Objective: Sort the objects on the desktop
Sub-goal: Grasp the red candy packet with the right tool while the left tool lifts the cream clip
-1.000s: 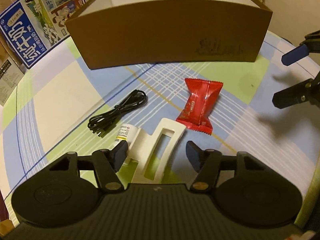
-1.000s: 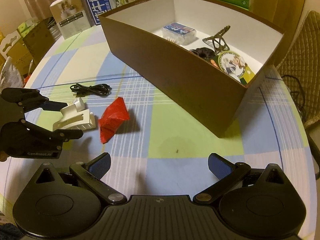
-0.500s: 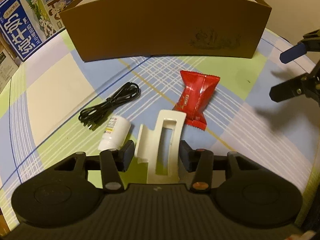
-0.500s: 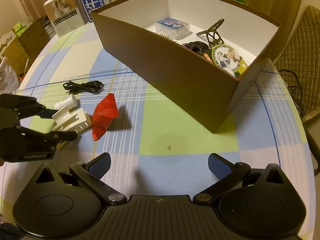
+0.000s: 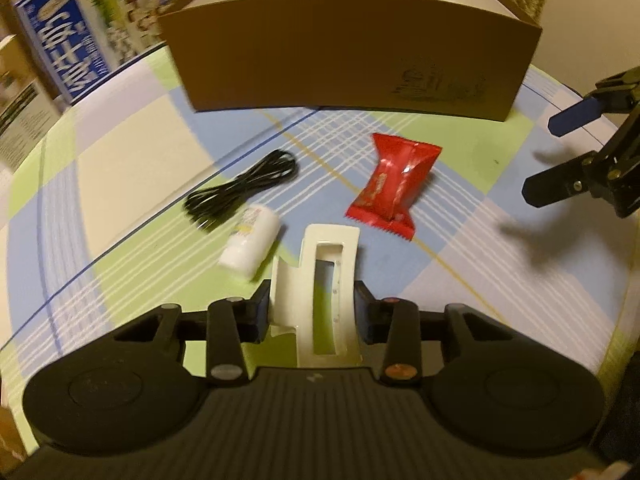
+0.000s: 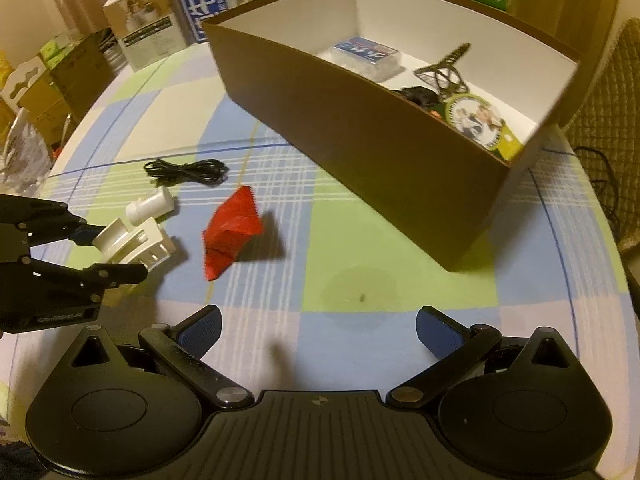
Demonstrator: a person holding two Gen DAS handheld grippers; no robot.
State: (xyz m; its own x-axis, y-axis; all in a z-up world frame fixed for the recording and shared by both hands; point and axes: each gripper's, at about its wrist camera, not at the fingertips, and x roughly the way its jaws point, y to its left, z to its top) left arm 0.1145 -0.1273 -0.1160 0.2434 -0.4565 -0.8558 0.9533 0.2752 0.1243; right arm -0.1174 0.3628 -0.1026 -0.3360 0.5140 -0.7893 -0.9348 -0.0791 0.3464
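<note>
A white hair clip (image 5: 332, 236) lies on the checked tablecloth between the jaws of my left gripper (image 5: 312, 305). The jaws are closing and both pads touch the clip's sides. From the right wrist view the same left gripper (image 6: 112, 254) clasps the clip (image 6: 156, 244). Beside it lie a small white bottle (image 5: 252, 242), a coiled black cable (image 5: 244, 188) and a red snack packet (image 5: 394, 184). My right gripper (image 6: 318, 322) hovers open over bare cloth, right of the packet (image 6: 232, 232), holding nothing.
A brown box (image 6: 360, 140) with white inner walls stands at the back, holding a blue pack (image 6: 366, 54), a dark clip (image 6: 444, 72) and a round badge (image 6: 474, 118). Printed cartons (image 5: 68, 52) stand behind the table on the left. A chair (image 6: 612, 120) is at the right.
My left gripper's jaws have narrowed from wide apart to touching the white clip's sides, and it has slid forward around the clip. The right gripper has stayed open and nearly still.
</note>
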